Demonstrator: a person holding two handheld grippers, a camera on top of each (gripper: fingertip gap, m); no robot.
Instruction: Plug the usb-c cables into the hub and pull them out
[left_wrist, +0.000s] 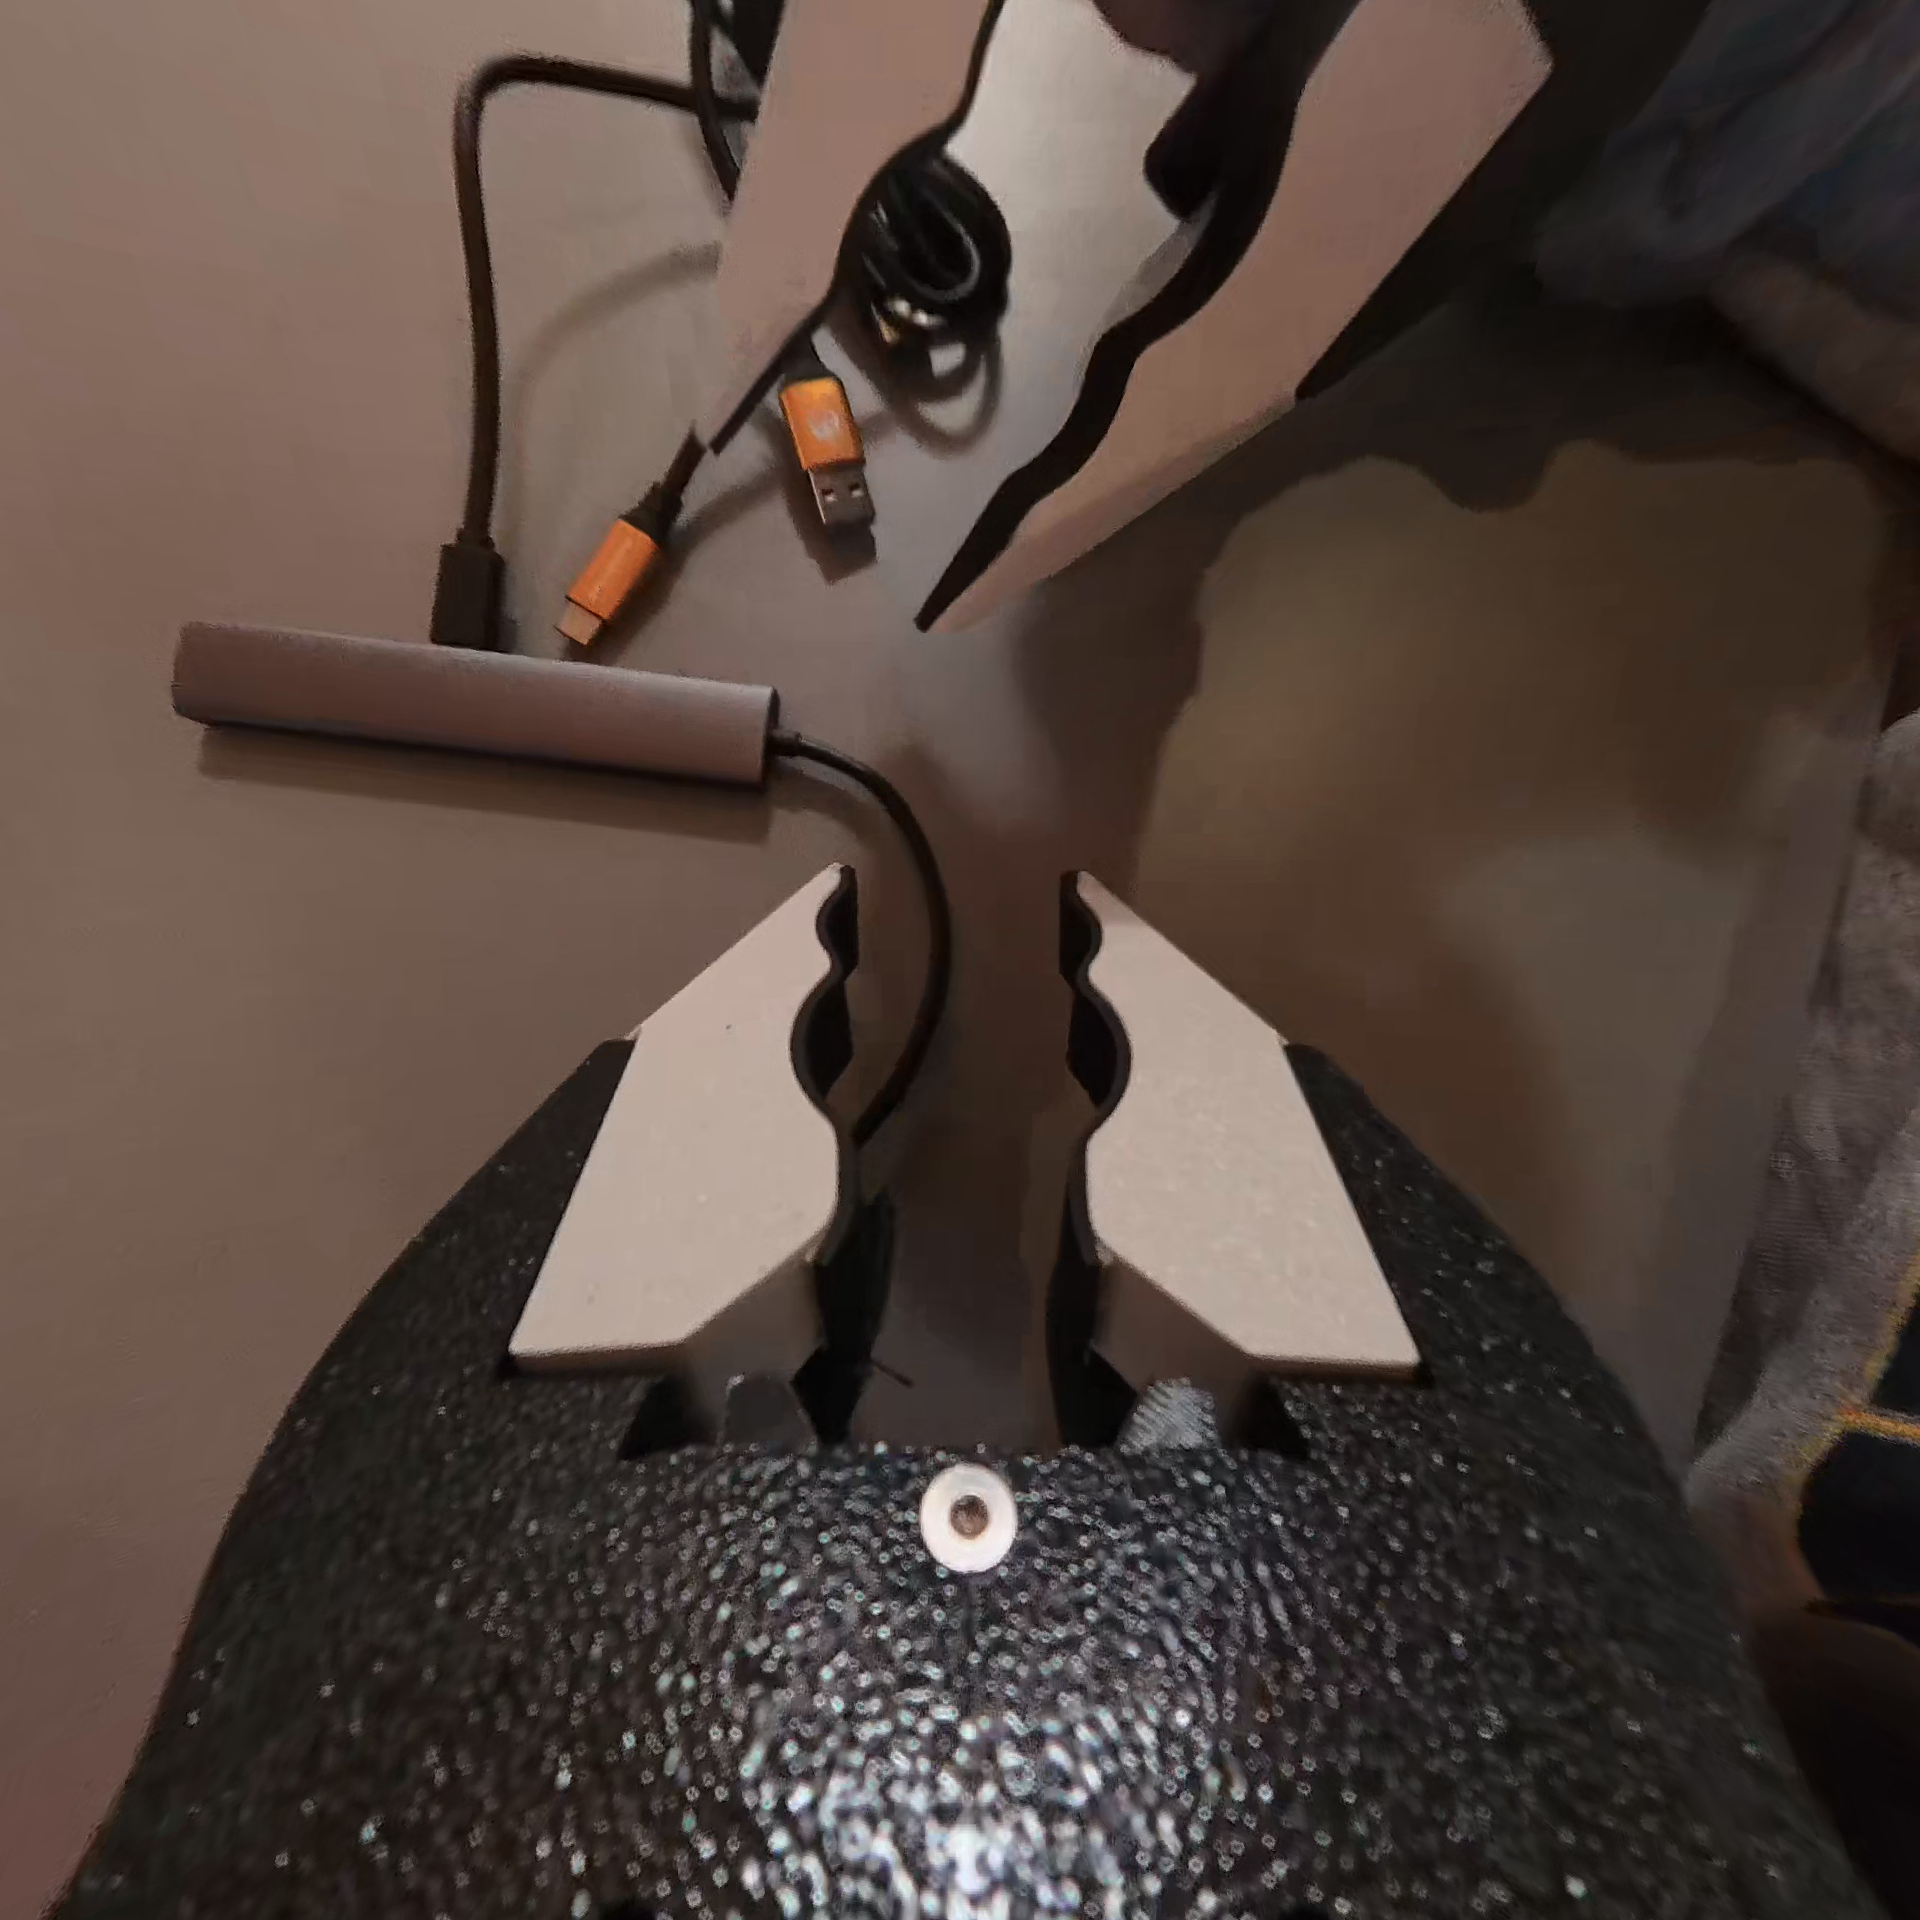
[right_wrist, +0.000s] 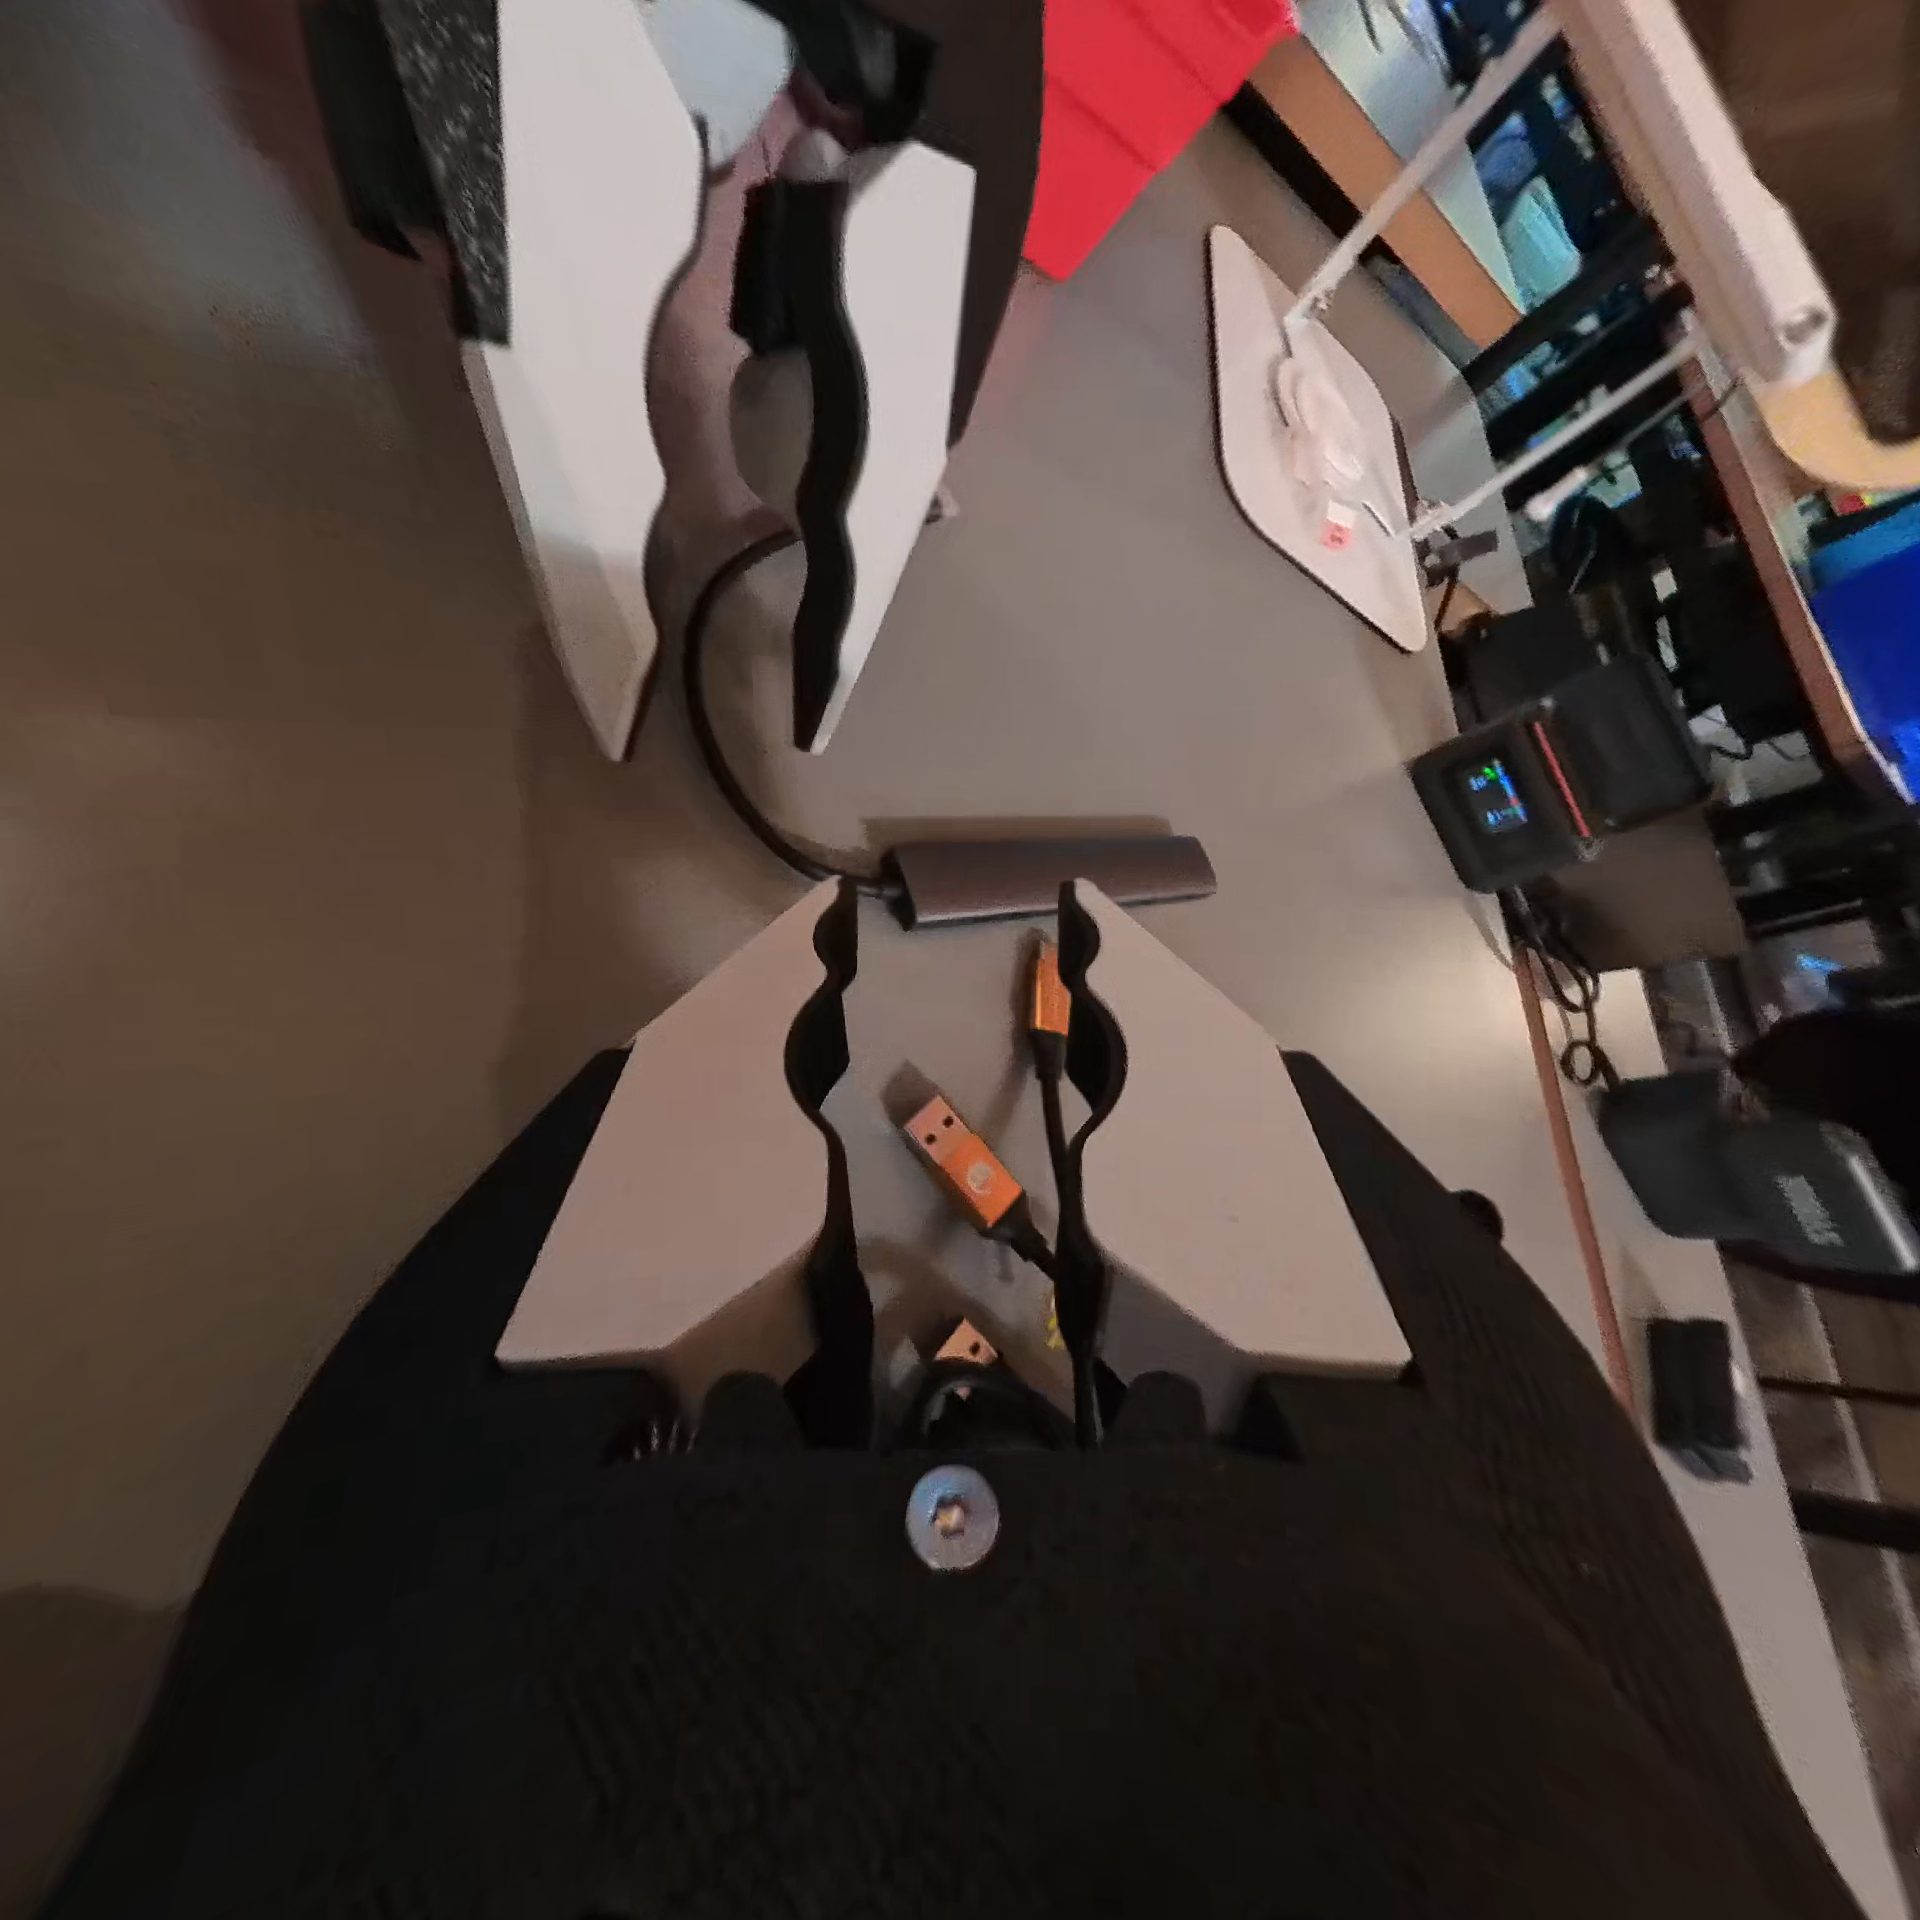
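A grey hub (left_wrist: 473, 701) lies on the grey table, with its own black cable (left_wrist: 920, 914) curving back between my left gripper's fingers. My left gripper (left_wrist: 961, 894) is open and holds nothing. A black plug (left_wrist: 468, 592) sits against the hub's far side. An orange usb-c plug (left_wrist: 613, 582) lies just short of the hub, unplugged. An orange usb-a plug (left_wrist: 826, 447) lies behind it. My right gripper (right_wrist: 958, 904) is open above the orange usb-c plug (right_wrist: 1047, 992) and usb-a plug (right_wrist: 951, 1153), facing the hub (right_wrist: 1049, 868). It also shows in the left wrist view (left_wrist: 821, 535).
A coil of black cable (left_wrist: 930, 249) lies behind the plugs. A white mat (right_wrist: 1320, 447) and a red object (right_wrist: 1122, 125) lie farther along the table. Black devices, one with a small screen (right_wrist: 1496, 800), stand beyond the table edge. Cloth (left_wrist: 1818, 1039) hangs at the right. The red object (right_wrist: 1122, 125) is about equally far from each gripper, around 30 cm.
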